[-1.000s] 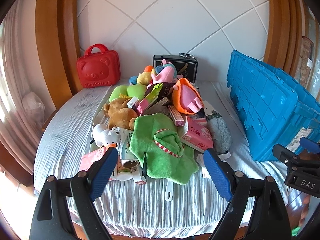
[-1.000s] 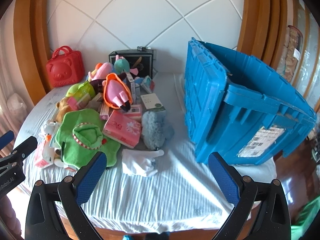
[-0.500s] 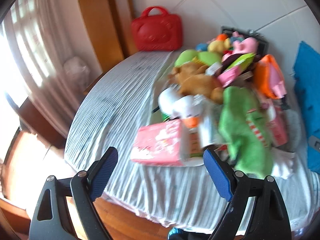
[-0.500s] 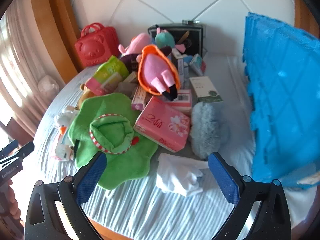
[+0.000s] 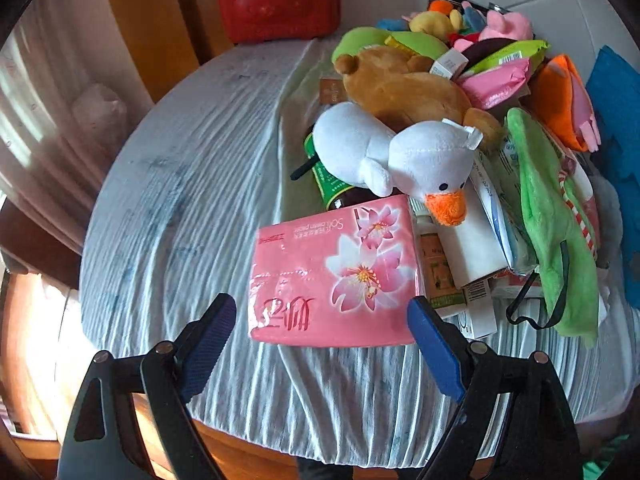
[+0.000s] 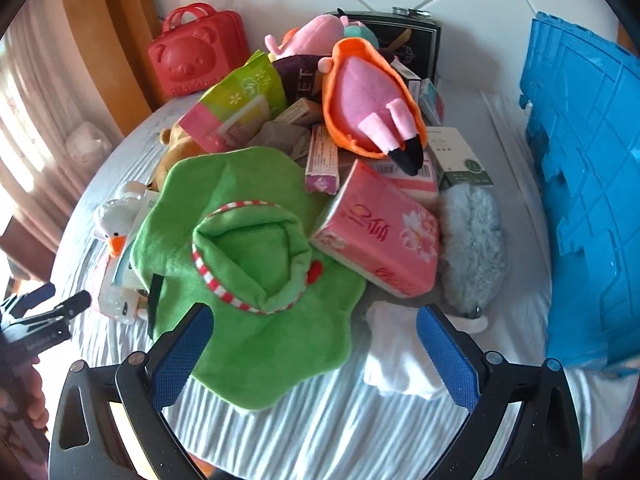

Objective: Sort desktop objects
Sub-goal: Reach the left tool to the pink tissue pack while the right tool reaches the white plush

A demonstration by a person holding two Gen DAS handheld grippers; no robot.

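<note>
My left gripper [image 5: 322, 318] has black angular arms studded with silver screws, tipped with textured blue pads [image 5: 434, 346]. My right gripper [image 6: 314, 324] matches it: black frames, blue ribbed pads [image 6: 448, 360].

I'm seeing a glossy pink tissue pack [image 5: 334, 276] showing printed blossoms, and a fleecy green cloth [image 6: 248, 264] showing red-and-white striped trim.

The left gripper [image 5: 322, 318] hangs with its blue-padded fingers [image 5: 210, 334] spread wide; the right gripper [image 6: 314, 330] does likewise, both levelled forward and holding nothing.
</note>
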